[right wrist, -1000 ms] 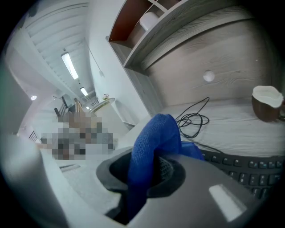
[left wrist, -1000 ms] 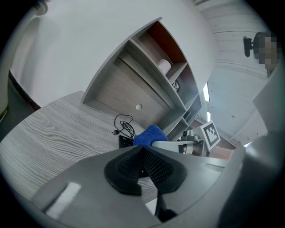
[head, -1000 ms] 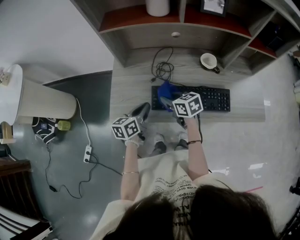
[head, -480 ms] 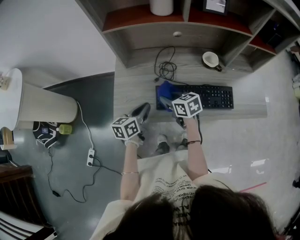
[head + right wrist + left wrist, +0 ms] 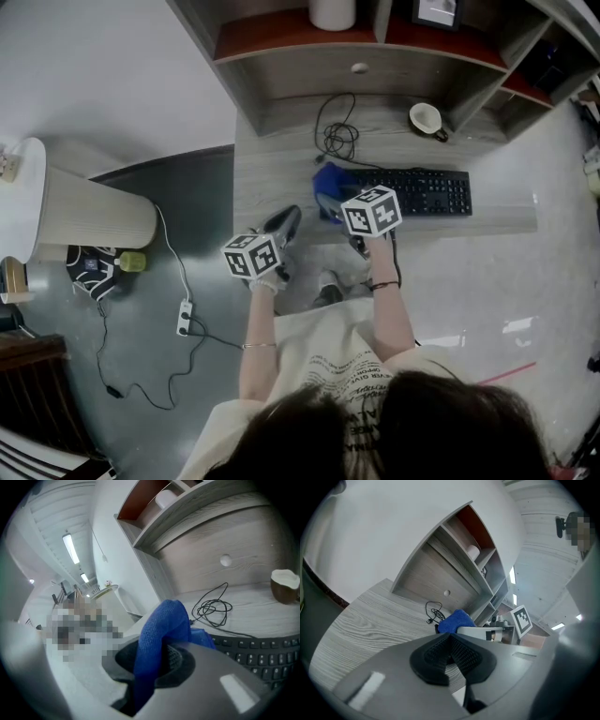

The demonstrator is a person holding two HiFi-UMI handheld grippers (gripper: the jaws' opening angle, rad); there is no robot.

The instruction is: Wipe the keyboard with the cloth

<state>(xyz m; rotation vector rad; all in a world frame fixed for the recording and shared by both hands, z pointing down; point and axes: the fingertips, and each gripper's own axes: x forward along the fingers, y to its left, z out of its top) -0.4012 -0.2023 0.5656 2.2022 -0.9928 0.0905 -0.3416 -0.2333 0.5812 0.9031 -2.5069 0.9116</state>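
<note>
Blue cloth [image 5: 161, 630] clenched between jaws of right gripper [image 5: 154, 665], held by bunched fold. Loose end trails onto left end of keyboard [image 5: 262, 653], which lies flat on desk [image 5: 281, 159].

Left gripper [image 5: 451, 652]: jaws pressed together, nothing between, near desk's front edge, apart from keyboard.

Handling, judged:
- cloth soft, light, limp; will crumple and drag rather than push
- mid-fold grip suits it (free tail does the wiping)
- keyboard likely light and may slide; keys can snag fabric
- gentle strokes along rows
</note>
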